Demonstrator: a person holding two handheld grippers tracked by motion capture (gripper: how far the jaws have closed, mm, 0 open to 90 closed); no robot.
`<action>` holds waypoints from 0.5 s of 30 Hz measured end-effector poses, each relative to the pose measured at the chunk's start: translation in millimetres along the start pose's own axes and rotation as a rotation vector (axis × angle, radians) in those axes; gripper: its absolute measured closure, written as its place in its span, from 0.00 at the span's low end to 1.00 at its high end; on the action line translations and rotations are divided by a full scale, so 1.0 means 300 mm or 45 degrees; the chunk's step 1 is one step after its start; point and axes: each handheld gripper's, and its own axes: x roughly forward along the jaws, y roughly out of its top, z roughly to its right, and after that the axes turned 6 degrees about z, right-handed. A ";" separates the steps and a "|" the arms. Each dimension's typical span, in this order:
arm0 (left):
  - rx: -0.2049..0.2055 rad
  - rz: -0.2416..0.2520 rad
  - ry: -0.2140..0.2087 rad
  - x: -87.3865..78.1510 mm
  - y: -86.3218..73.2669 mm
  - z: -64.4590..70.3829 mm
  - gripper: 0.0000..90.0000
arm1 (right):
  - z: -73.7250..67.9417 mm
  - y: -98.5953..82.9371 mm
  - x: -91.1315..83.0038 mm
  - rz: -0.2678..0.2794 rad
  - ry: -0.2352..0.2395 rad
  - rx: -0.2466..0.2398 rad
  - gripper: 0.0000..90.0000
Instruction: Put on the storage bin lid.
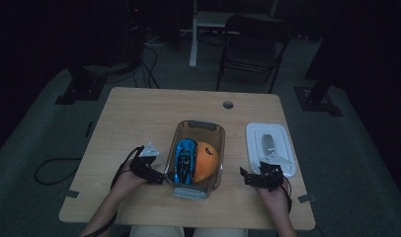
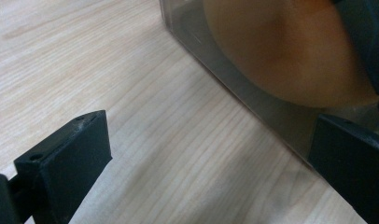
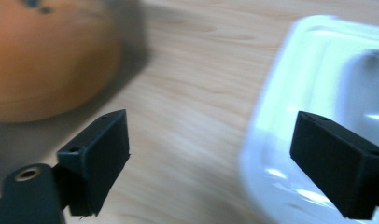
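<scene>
A pale wooden table (image 1: pixel 139 118) stands in a dark room with a folding chair (image 1: pixel 253 44) behind it. A clear box (image 1: pixel 198 126) holds a blue toy car (image 1: pixel 184 160) and an orange ball (image 1: pixel 207 160). The left gripper (image 1: pixel 156 177) is spread beside the box, holding nothing; the right gripper (image 1: pixel 250 177), spread and empty, sits near a white lid (image 1: pixel 270 145).

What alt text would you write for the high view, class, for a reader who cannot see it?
A clear plastic container on a wooden table holds a blue toy car beside an orange ball. A person's left tool sits open at its left wall, the right tool open beside a white lid.
</scene>
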 end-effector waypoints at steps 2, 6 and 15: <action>0.000 0.011 0.001 -0.002 0.003 -0.001 0.00 | 0.031 0.002 -0.010 -0.005 -0.063 0.004 0.15; 0.010 0.018 0.011 -0.005 0.008 0.000 0.00 | 0.097 0.006 -0.022 0.000 -0.172 0.032 0.21; 0.010 0.006 0.018 0.002 0.000 0.018 0.00 | 0.182 0.012 0.033 -0.066 -0.318 0.048 0.35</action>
